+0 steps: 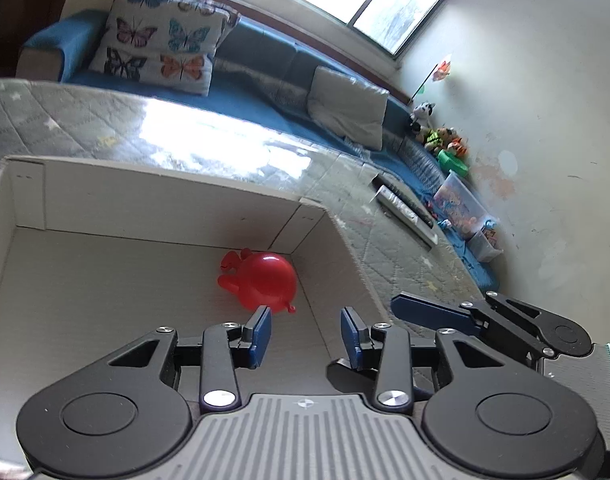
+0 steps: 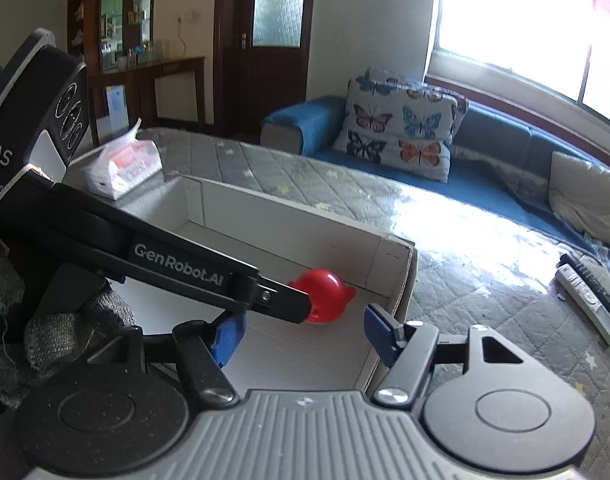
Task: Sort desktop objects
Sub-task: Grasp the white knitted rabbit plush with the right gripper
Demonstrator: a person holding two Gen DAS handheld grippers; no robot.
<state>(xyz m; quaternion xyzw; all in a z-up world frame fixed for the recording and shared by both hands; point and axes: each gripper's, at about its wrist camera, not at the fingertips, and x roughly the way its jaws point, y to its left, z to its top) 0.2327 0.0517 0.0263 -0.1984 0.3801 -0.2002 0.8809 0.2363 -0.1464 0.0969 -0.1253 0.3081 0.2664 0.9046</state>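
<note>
A red rubber toy (image 1: 261,280) lies on the floor of a white cardboard box (image 1: 165,208), near its far right corner. My left gripper (image 1: 306,334) is open and empty, held over the box just short of the toy. My right gripper (image 2: 301,332) is open and empty at the box's right wall (image 2: 401,280); the toy (image 2: 325,294) shows beyond it, partly hidden by the left gripper's black body (image 2: 185,264). In the left wrist view, one blue pad and black linkage of the right gripper reach in from the right.
The box stands on a table with a grey quilted cover (image 2: 485,300). Two remote controls (image 2: 589,300) lie at the table's right. A tissue pack (image 2: 123,170) lies behind the box at the left. A blue sofa (image 2: 485,168) with cushions runs behind the table.
</note>
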